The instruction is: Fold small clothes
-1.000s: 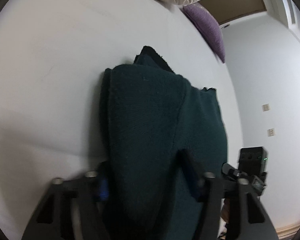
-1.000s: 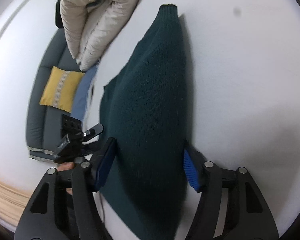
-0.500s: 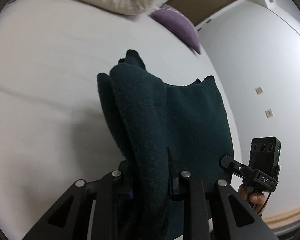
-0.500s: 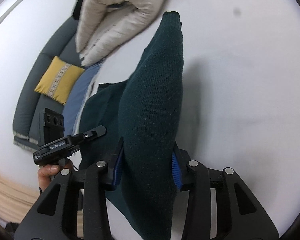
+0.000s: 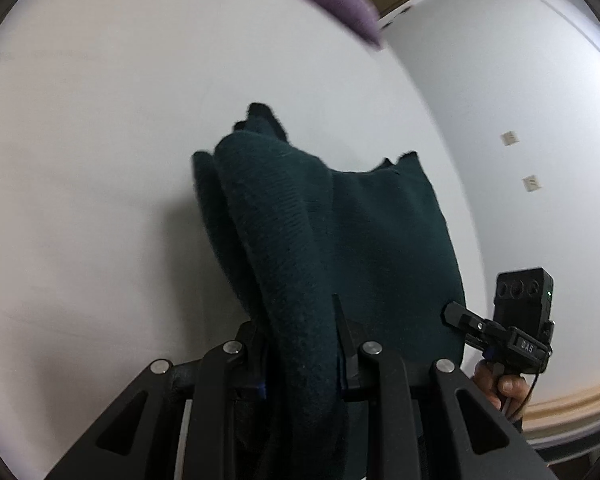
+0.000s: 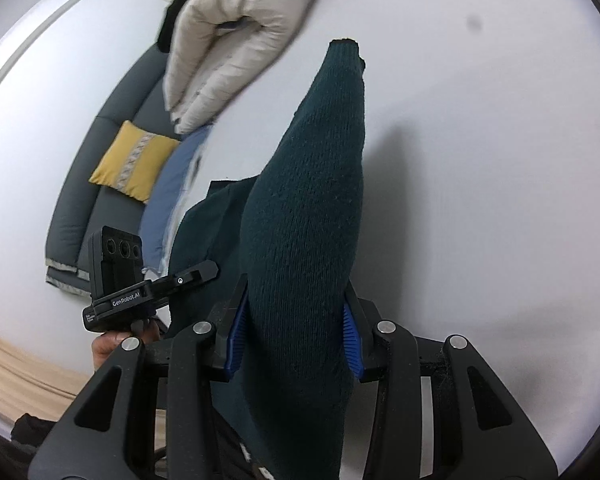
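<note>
A dark teal knit sweater (image 5: 340, 232) lies partly on the white bed (image 5: 99, 160). My left gripper (image 5: 300, 356) is shut on one bunched edge of it and holds it raised. My right gripper (image 6: 293, 328) is shut on another edge of the sweater (image 6: 308, 208), which rises as a ridge toward the far end. Each gripper shows in the other's view: the right one (image 5: 516, 336) at the sweater's right side, the left one (image 6: 139, 284) at its left side.
A folded beige duvet (image 6: 235, 36) lies at the bed's far end, with a purple pillow (image 5: 336, 4) beside it. A grey sofa with a yellow cushion (image 6: 133, 160) stands left of the bed. A white wall (image 5: 520, 100) is on the right.
Both grippers went from open around the sweater's edge to shut on it. They have lifted the edge off the bed, so the fabric now stands up in a ridge.
</note>
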Tool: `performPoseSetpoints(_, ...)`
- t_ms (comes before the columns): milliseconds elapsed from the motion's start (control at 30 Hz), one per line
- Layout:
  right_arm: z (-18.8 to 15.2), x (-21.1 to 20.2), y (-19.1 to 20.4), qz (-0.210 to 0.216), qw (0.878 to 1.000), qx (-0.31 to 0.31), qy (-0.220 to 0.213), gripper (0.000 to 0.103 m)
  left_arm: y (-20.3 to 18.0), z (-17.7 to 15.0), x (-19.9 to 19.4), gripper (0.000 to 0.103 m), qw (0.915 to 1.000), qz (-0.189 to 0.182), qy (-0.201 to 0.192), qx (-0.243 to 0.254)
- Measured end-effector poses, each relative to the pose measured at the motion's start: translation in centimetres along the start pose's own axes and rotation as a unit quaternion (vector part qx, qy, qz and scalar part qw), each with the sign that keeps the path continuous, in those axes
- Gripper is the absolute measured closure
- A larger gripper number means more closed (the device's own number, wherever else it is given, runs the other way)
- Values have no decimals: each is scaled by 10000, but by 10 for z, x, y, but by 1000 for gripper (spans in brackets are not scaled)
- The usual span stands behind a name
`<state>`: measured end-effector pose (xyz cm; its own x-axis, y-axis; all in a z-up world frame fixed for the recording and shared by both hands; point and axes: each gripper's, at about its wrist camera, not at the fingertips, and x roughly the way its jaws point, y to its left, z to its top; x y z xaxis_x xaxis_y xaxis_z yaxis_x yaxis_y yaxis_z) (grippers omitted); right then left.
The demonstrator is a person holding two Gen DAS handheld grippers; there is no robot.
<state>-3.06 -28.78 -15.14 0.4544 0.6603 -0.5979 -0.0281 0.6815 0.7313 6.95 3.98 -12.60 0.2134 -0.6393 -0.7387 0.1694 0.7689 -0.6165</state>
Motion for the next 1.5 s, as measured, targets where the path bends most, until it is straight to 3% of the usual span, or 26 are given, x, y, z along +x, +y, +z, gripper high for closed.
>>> performPoseSetpoints(67,-11,7,-31,-132,9995,300,28,65,15,-2,12,72,9998,-59,-7,-211)
performPoseSetpoints(133,-20,6,-56,293,9974,652,-37,64,22,-5,11,71,9990,-312,-69,-326)
performPoseSetpoints(200,-28,-2,-66,513,9958,744,-131,64,22,-6,7,68,9990,-316,-90,-303)
performPoseSetpoints(333,-34,-15,-64,360,9957,834,-192,58,24,-5,-11,67,9990,-142,-278,-305)
performPoseSetpoints(467,-37,-55,-59,83,9935,874,-723,57,6,-13,-54,67,9954,354,-885,18)
performPoseSetpoints(600,-54,-95,-27,531,9930,421,-966,57,-36,-33,-77,64,9896,233,-1272,630)
performPoseSetpoints(667,-60,-95,-2,745,9933,92,-876,57,-55,-43,-67,57,9883,123,-1212,915)
performPoseSetpoints(767,-75,-81,18,871,9946,-274,-500,57,-58,-53,-30,57,9901,243,-826,1108)
performPoseSetpoints(833,-84,-66,13,647,9971,-231,-312,57,-46,-56,-5,58,9919,385,-629,1032)
performPoseSetpoints(900,-92,-51,-10,537,9985,19,-141,60,-30,-59,3,66,9934,222,-637,925)
performPoseSetpoints(967,-96,-49,-26,816,9962,163,-262,71,-13,-57,1,67,9944,-217,-692,764)
performPoseSetpoints(1067,-100,-54,-48,1233,9908,401,-382,73,-1,-55,2,74,9944,-490,-658,671)
performPoseSetpoints(1167,-104,-56,-36,1007,9937,202,-445,70,-2,-57,-4,75,9951,-470,-677,550)
performPoseSetpoints(1200,-106,-58,-27,839,9952,107,-490,70,-8,-58,-7,73,9951,-362,-729,567)
performPoseSetpoints(1300,-106,-76,8,234,9953,-393,-850,59,-39,-69,-27,45,9877,266,-1155,1018)
performPoseSetpoints(1367,-111,-96,29,-172,9914,-723,-1081,57,-61,-82,-48,24,9723,826,-1664,1421)
performPoseSetpoints(1500,-124,-138,79,-1193,9666,-1489,-1709,50,-97,-104,-90,0,9364,1410,-2645,1822)
